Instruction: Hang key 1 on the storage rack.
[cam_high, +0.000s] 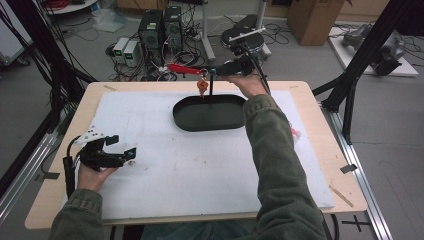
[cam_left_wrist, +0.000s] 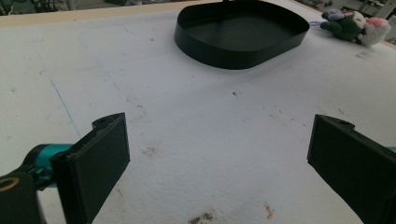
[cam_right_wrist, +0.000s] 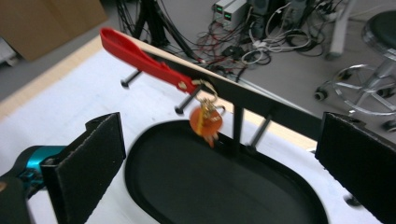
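Observation:
A black oval tray (cam_high: 210, 116) lies at the back middle of the white foam mat (cam_high: 190, 170). Behind it stands a thin black rack (cam_high: 210, 87) with pegs. A red strap (cam_high: 182, 69) with an orange tag (cam_high: 202, 86) hangs from one peg. My right gripper (cam_high: 216, 71) is held just right of the strap, open and holding nothing. In the right gripper view the strap (cam_right_wrist: 140, 56), tag (cam_right_wrist: 205, 122) and rack bar (cam_right_wrist: 261, 105) lie beyond the wide jaws (cam_right_wrist: 224, 163), above the tray (cam_right_wrist: 187, 186). My left gripper (cam_high: 123, 146) rests open at the front left, the bare mat between its jaws (cam_left_wrist: 219, 158).
A small plush toy (cam_left_wrist: 357, 25) lies on the mat right of the tray (cam_left_wrist: 243, 51), partly hidden by the sleeve in the high view. Computers (cam_high: 160, 30), cables, a stool (cam_high: 245, 30) and a cardboard box (cam_high: 312, 17) stand on the floor behind the table. A black frame leg (cam_high: 350, 90) rises at the right.

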